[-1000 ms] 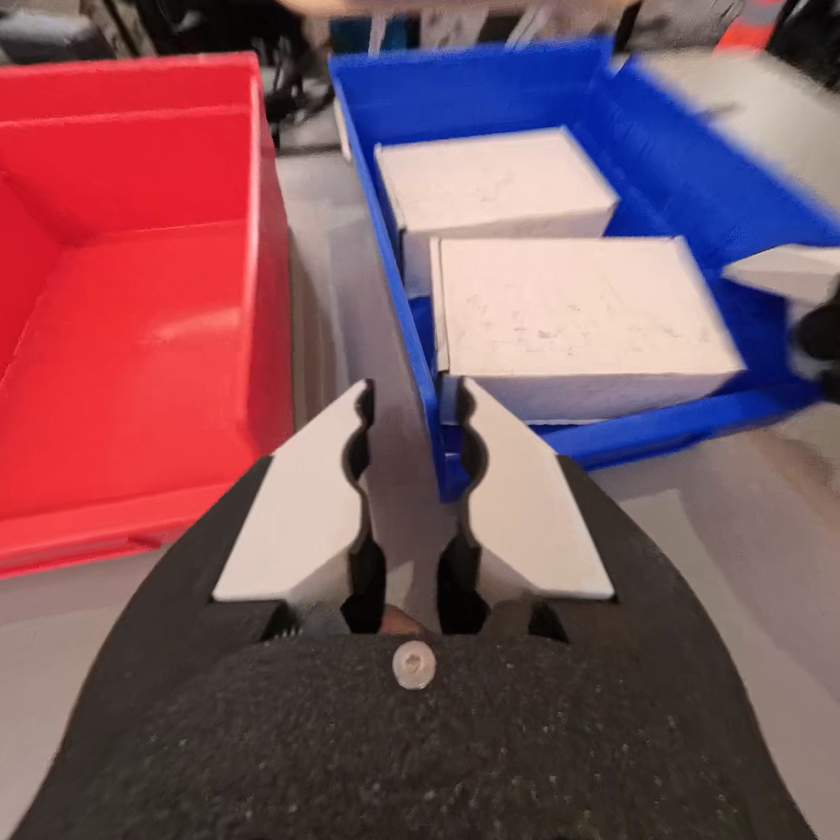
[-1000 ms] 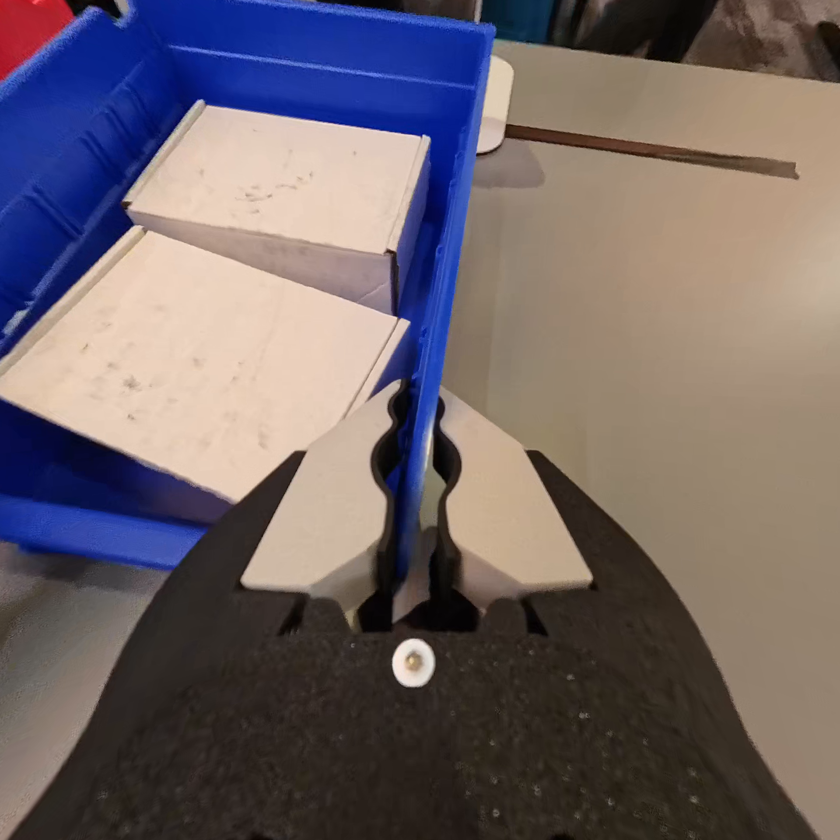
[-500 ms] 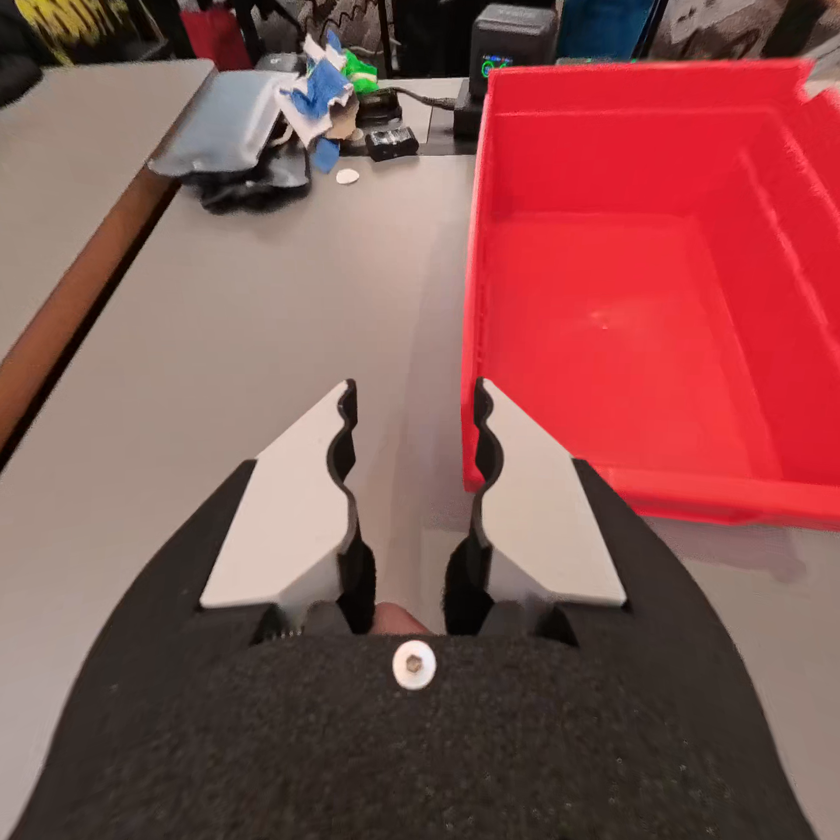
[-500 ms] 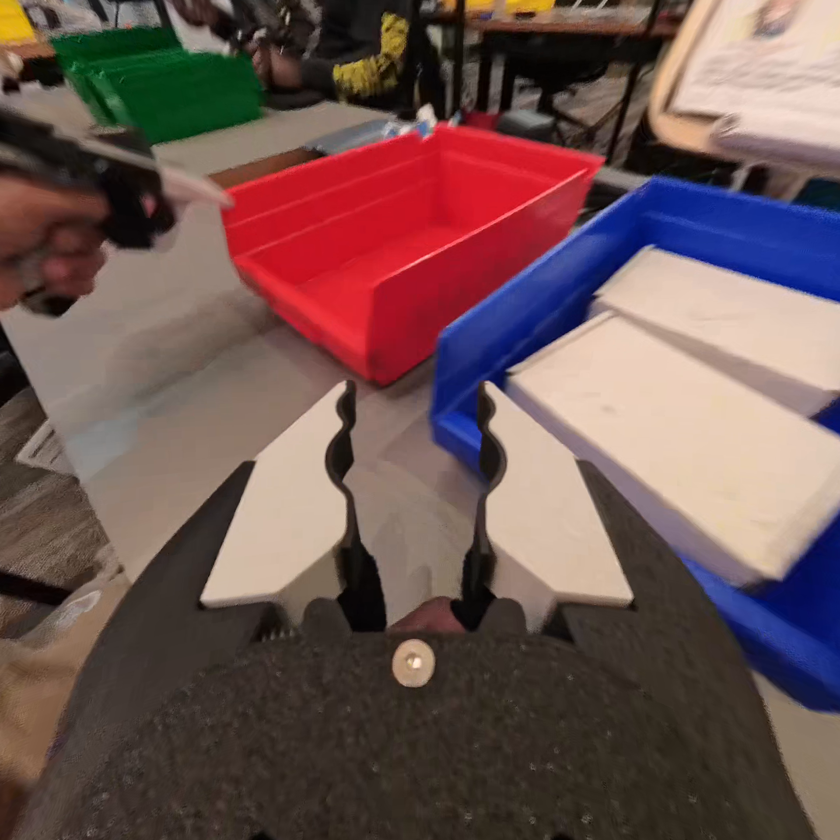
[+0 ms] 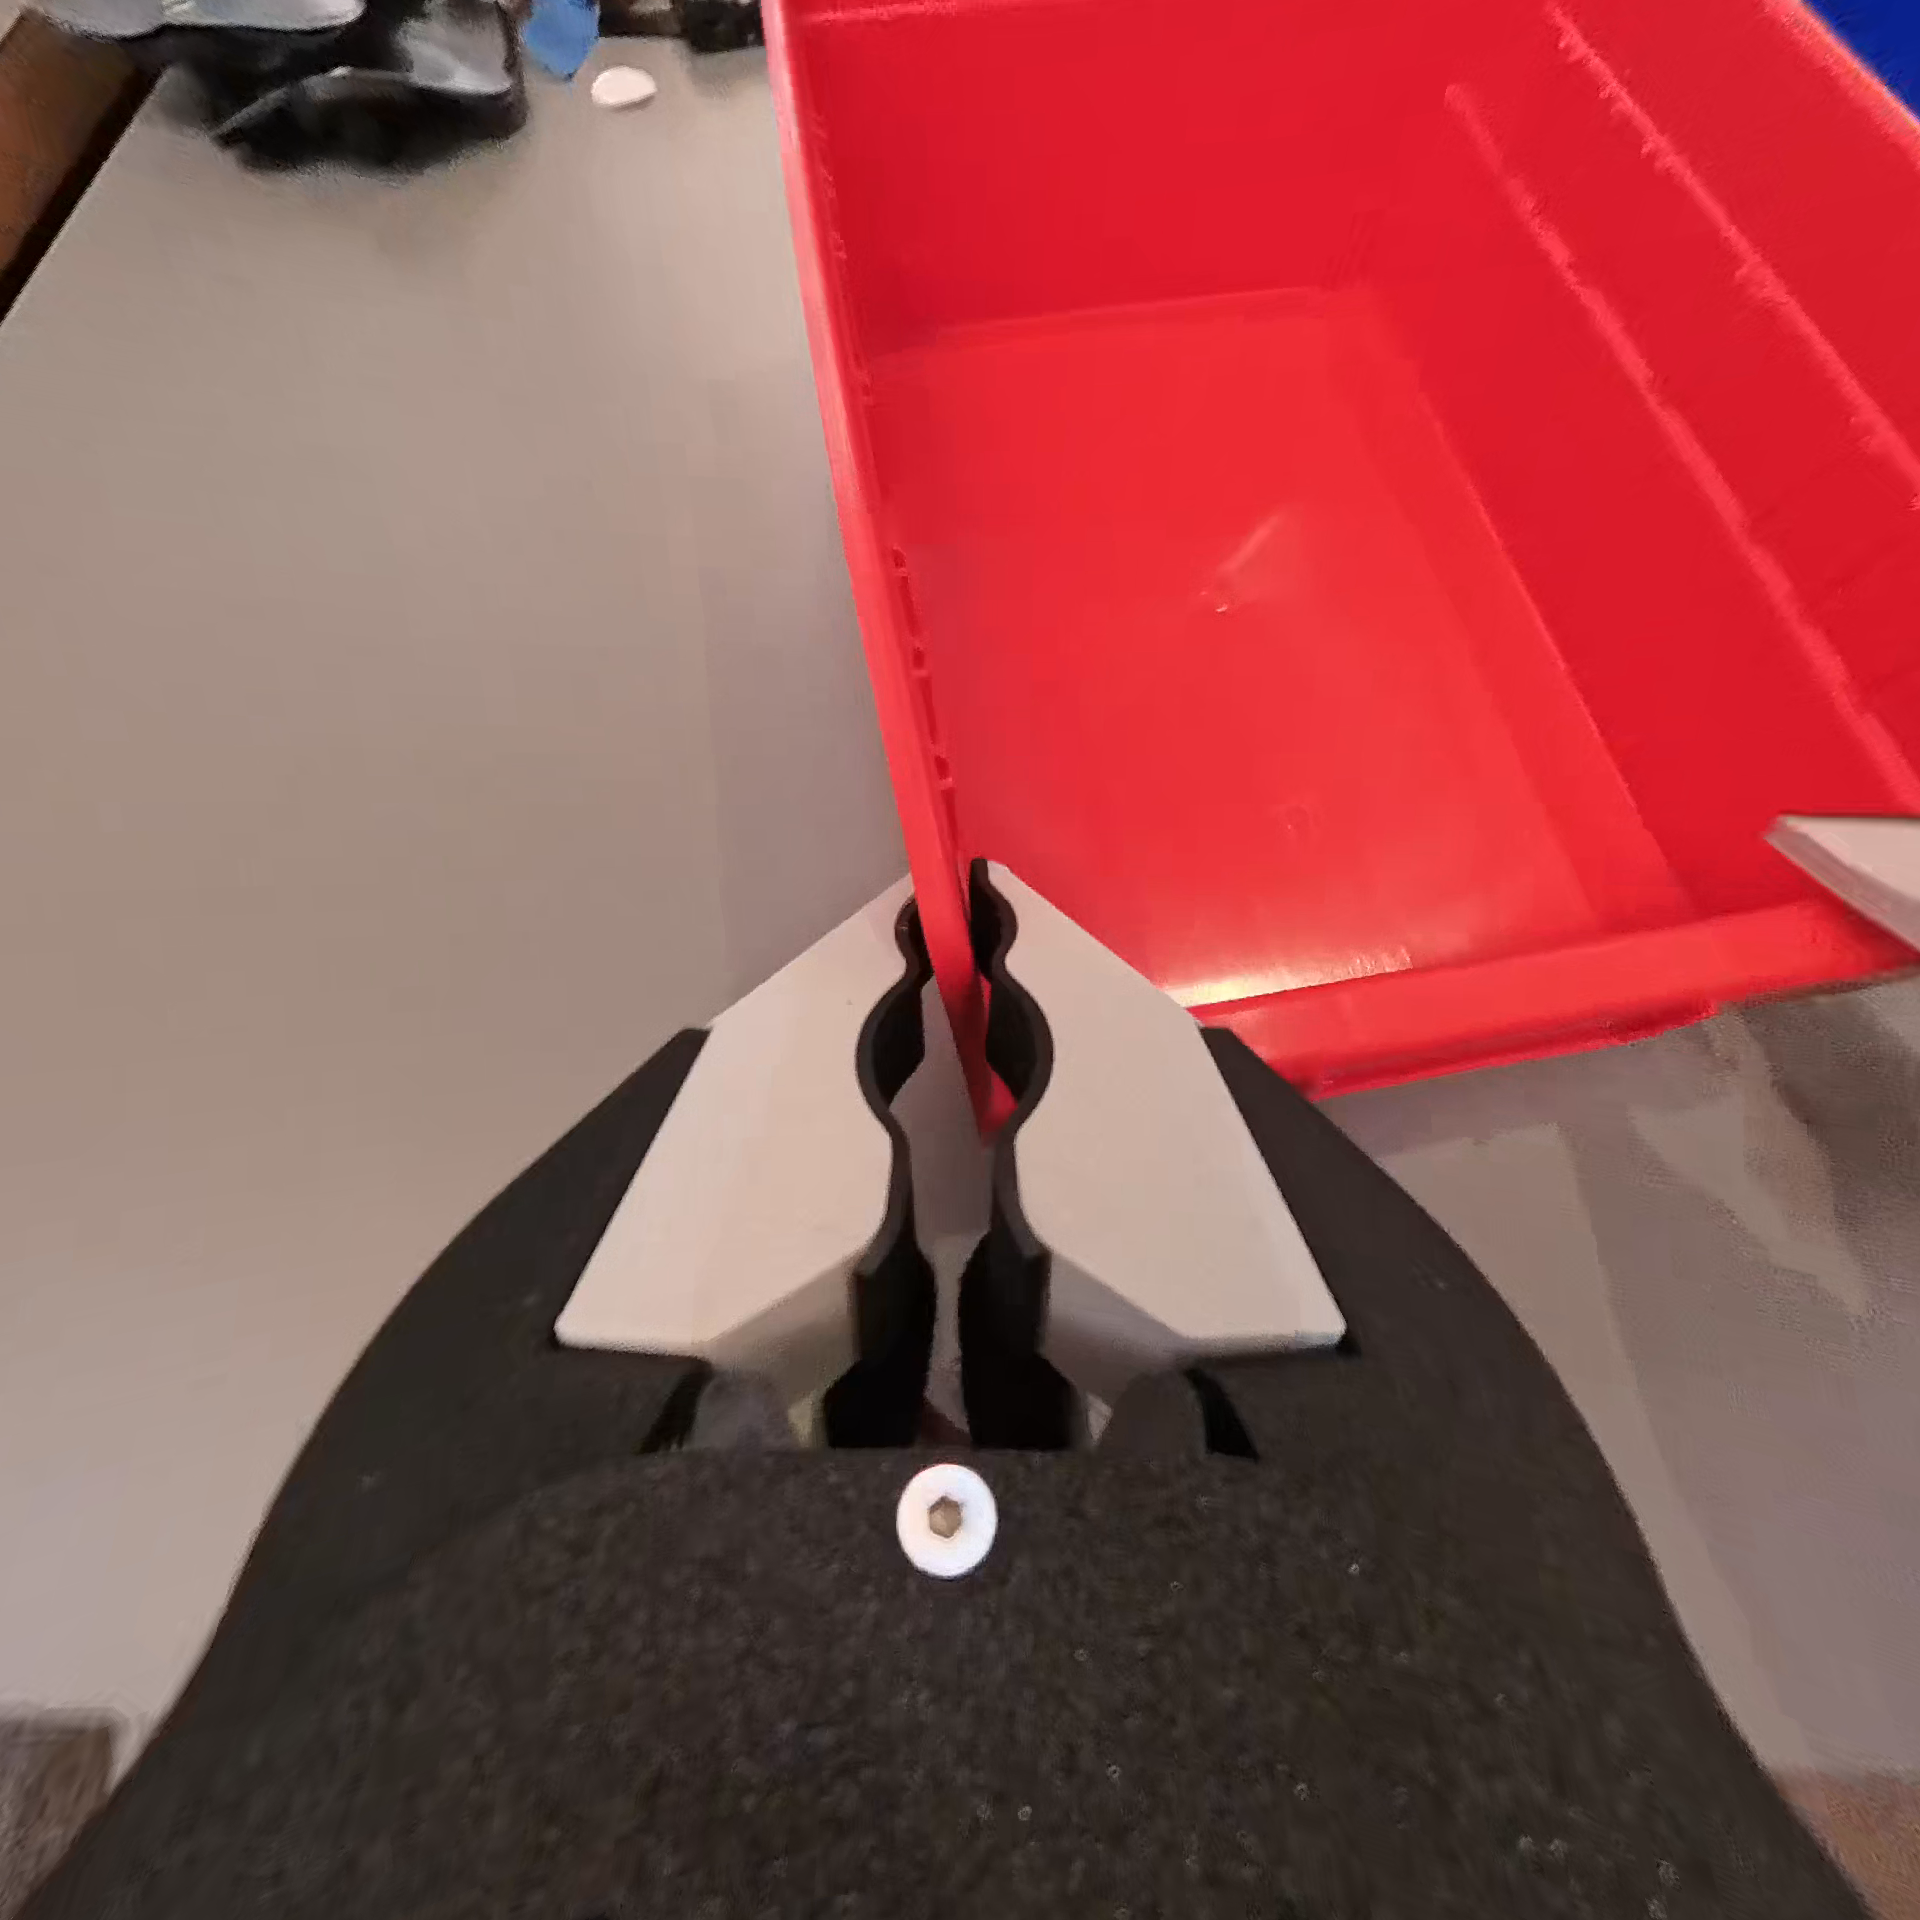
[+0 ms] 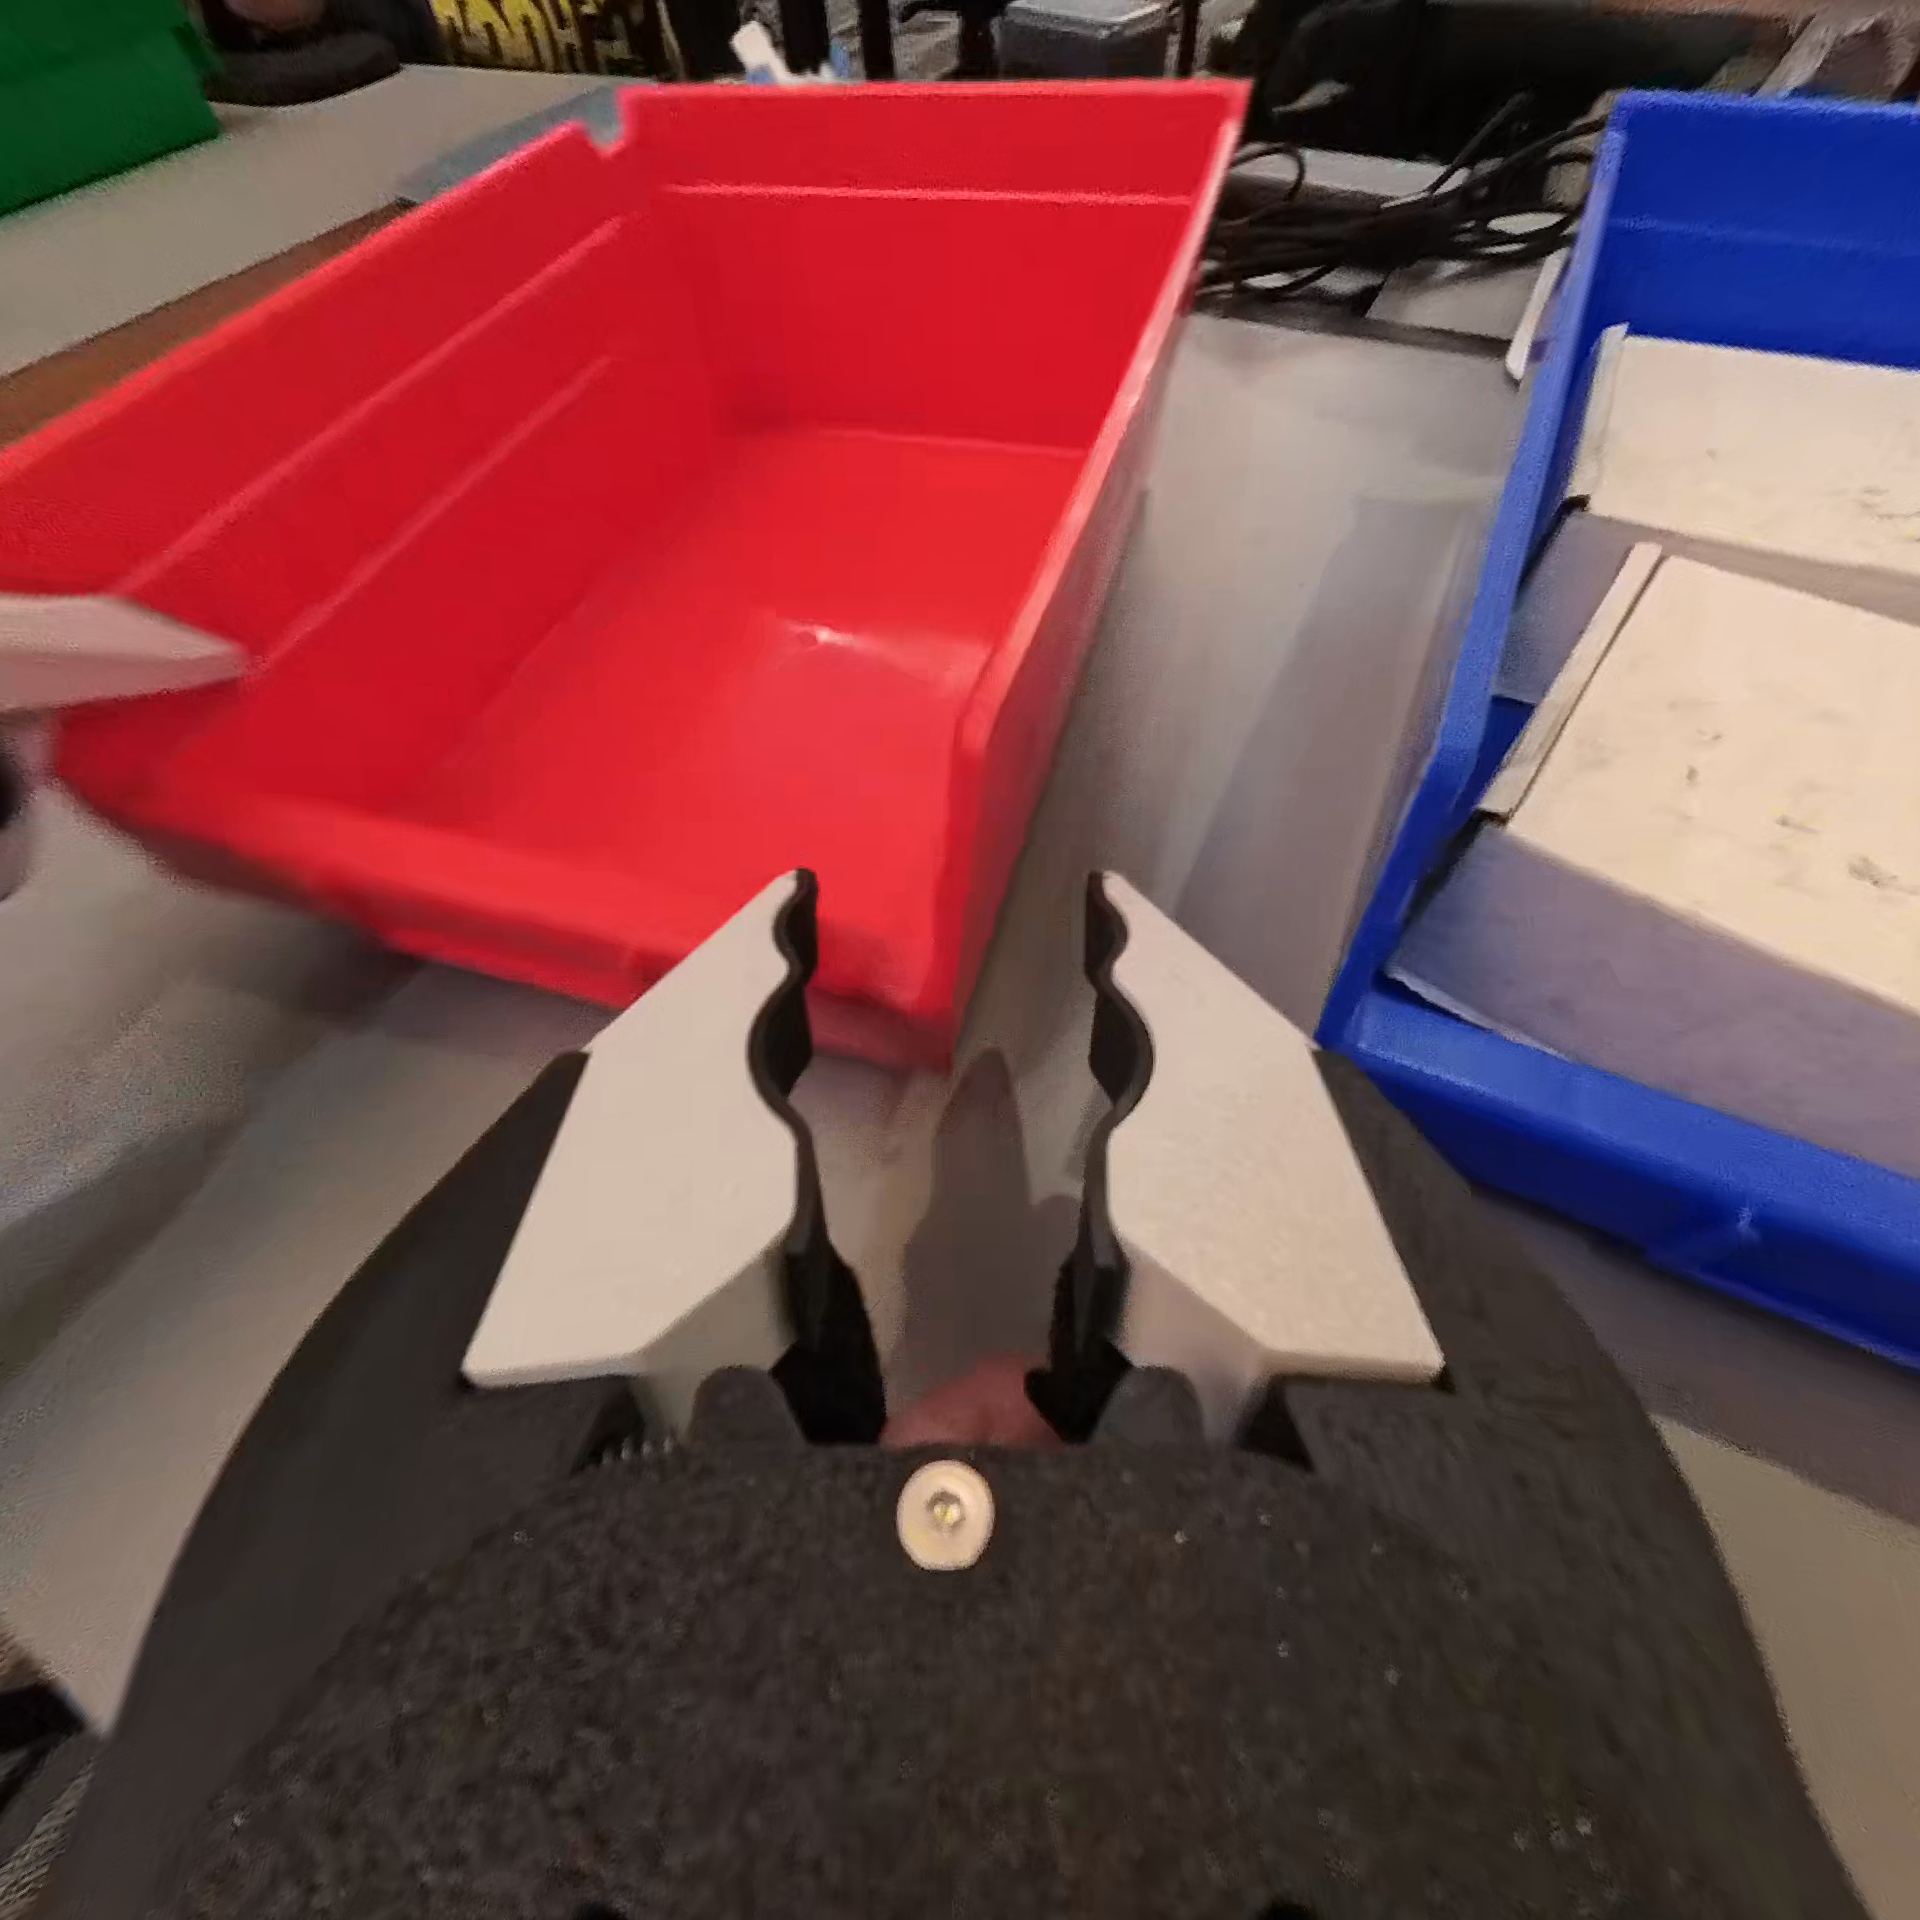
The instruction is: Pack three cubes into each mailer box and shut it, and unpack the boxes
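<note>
An empty red bin [image 5: 1143, 208] stands on the grey table. My left gripper [image 5: 940, 894] is shut on its left wall near the front corner. In the right wrist view the red bin [image 6: 914, 312] lies ahead, and my right gripper [image 6: 951, 883] is open with the bin's front right corner between its fingers. A blue bin [image 6: 1455, 779] to the right holds two closed white mailer boxes, one at the back [image 6: 1745, 447] and one in front [image 6: 1745, 769]. Each view shows a fingertip of the other gripper at its edge. No cubes are in view.
A green bin [image 6: 94, 114] stands on another table at the back left. Black cables [image 6: 1382, 229] lie behind the bins. A dark bag with clutter [image 5: 364, 94] lies at the table's far end. The table's left edge [image 5: 42, 156] is brown.
My left gripper left the blue bin, moved to the red bin and shut on its left wall. My right gripper let go of the blue bin's wall, opened and swung to the red bin's right corner.
</note>
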`<action>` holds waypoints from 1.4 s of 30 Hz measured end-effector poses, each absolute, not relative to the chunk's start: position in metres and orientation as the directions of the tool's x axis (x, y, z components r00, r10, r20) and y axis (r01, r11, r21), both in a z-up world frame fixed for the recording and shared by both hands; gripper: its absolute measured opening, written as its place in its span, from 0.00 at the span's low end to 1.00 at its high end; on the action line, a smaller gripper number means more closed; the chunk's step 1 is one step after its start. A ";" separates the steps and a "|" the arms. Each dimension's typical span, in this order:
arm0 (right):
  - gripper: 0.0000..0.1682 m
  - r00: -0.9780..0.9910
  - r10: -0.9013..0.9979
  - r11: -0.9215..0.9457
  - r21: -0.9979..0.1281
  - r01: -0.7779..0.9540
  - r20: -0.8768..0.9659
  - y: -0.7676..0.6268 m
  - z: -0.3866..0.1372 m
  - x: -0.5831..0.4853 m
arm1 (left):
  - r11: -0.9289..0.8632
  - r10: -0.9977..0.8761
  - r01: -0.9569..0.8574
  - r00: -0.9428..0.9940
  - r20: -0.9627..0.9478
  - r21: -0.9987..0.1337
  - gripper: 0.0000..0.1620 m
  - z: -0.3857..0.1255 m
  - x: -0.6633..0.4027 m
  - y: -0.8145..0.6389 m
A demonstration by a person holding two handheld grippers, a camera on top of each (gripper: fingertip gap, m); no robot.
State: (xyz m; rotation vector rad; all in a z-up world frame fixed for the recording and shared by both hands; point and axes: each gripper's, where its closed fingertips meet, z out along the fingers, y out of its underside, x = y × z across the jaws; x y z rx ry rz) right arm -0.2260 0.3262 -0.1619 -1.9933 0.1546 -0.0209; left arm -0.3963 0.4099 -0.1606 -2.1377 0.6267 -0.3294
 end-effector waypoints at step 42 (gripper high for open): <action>0.01 0.776 -0.628 -0.391 -0.885 -0.255 0.054 0.030 -0.155 0.274 | -0.162 -0.876 -0.352 0.482 -0.030 -0.922 0.08 -0.157 0.121 0.143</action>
